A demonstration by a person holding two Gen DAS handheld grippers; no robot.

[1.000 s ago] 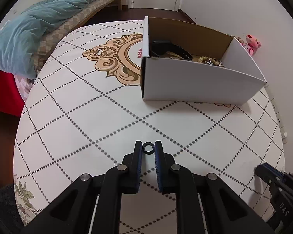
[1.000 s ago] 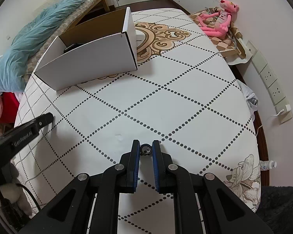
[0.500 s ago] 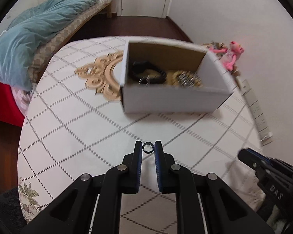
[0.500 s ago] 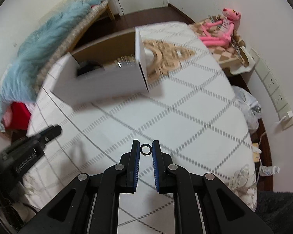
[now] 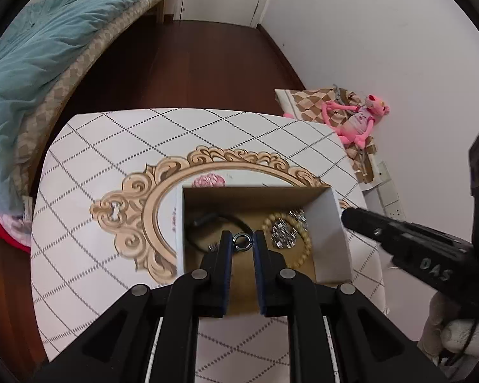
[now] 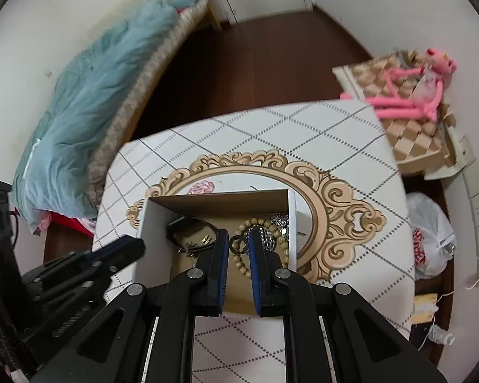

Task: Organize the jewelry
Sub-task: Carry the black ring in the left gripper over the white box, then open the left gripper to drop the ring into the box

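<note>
Bedroom floorboards and a blue quilt [image 5: 48, 51] frame a round table [image 5: 95, 166] with a dotted lattice cloth, and on it sits the open cardboard box [image 5: 330, 233], the landmark here. Above the box, the left gripper [image 5: 242, 242] is clamped on a dark ring [image 5: 241, 242], and the right gripper [image 6: 238, 245] pinches a second ring [image 6: 237, 244] the same way. Inside the box lie a bead bracelet [image 6: 260, 223], a sparkly brooch [image 5: 283, 233] and a black strap [image 6: 188, 223].

Both tools crowd one small opening (risky), so they could knock together, or a ring released off-centre could bounce off the box wall onto the cloth.

Only the right wrist view shows a plastic bag [image 6: 431, 239] on the floor right of the box; the left wrist view shows the gloved hand [image 5: 453, 325] holding the other tool.
</note>
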